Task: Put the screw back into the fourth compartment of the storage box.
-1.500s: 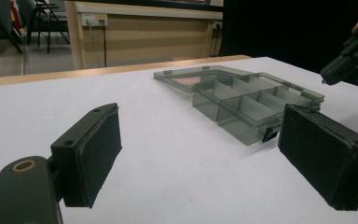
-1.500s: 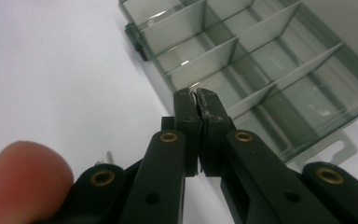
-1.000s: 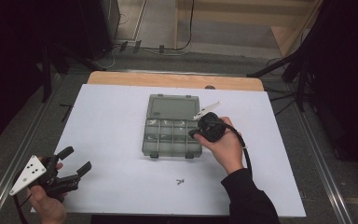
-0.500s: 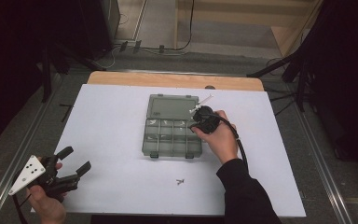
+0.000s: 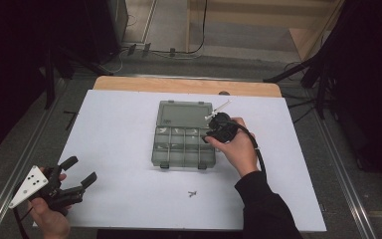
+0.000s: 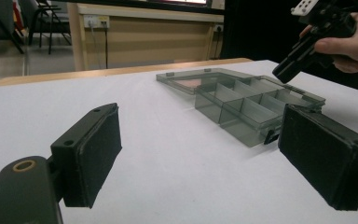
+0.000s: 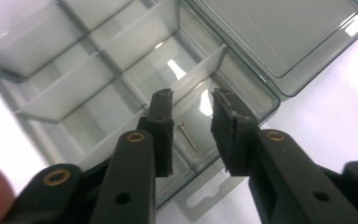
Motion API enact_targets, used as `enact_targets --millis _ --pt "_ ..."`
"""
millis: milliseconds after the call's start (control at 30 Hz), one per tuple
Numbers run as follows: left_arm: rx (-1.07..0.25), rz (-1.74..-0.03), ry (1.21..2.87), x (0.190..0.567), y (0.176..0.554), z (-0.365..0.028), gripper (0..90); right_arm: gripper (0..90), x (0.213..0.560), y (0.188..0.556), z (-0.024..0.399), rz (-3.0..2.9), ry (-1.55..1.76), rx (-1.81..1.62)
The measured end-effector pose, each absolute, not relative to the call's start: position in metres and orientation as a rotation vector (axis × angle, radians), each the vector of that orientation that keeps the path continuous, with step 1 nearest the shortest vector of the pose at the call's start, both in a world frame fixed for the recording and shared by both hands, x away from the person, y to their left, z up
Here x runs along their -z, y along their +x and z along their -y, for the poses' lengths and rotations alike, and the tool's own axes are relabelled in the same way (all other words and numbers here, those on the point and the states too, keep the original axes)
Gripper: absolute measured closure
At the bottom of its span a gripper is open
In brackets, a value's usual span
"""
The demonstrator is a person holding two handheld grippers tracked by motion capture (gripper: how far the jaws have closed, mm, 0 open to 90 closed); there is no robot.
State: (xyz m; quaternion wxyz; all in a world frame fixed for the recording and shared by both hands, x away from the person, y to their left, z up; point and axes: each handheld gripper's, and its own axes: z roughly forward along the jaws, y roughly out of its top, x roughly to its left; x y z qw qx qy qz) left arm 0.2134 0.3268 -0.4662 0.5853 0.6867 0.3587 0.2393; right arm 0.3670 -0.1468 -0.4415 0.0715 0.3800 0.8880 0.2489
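Note:
A smoky clear compartment box lies open mid-table, its lid flat on the far side. My right gripper points down into its right end. In the right gripper view, its jaws have just been opening and stand slightly apart. A small screw lies on the floor of the compartment below, free of both pads. My left gripper is held at the table's near left corner, open and empty, facing the box and the right gripper.
One loose screw lies on the white tabletop in front of the box. A wooden strip runs along the far edge. Dark stands and cables surround the table.
The right hand has shifted a little up and left over the box's right end. The left hand has stayed where it was.

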Motion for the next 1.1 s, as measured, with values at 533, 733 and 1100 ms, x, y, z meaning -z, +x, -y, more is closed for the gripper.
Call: enact_targets --millis 533,733,1100 --pt "-0.559 -0.836 1.61 0.466 0.213 -0.326 13.3 55.6 0.427 0.302 0.14 -2.686 1.014 -0.893" --pt "-0.558 -0.833 1.613 0.466 0.213 -0.325 13.3 58.2 0.43 0.283 0.137 -2.693 0.982 -0.909" --pt "-0.558 -0.824 1.622 0.466 0.213 -0.324 13.3 64.1 0.454 0.256 0.127 -2.777 0.935 -0.899"
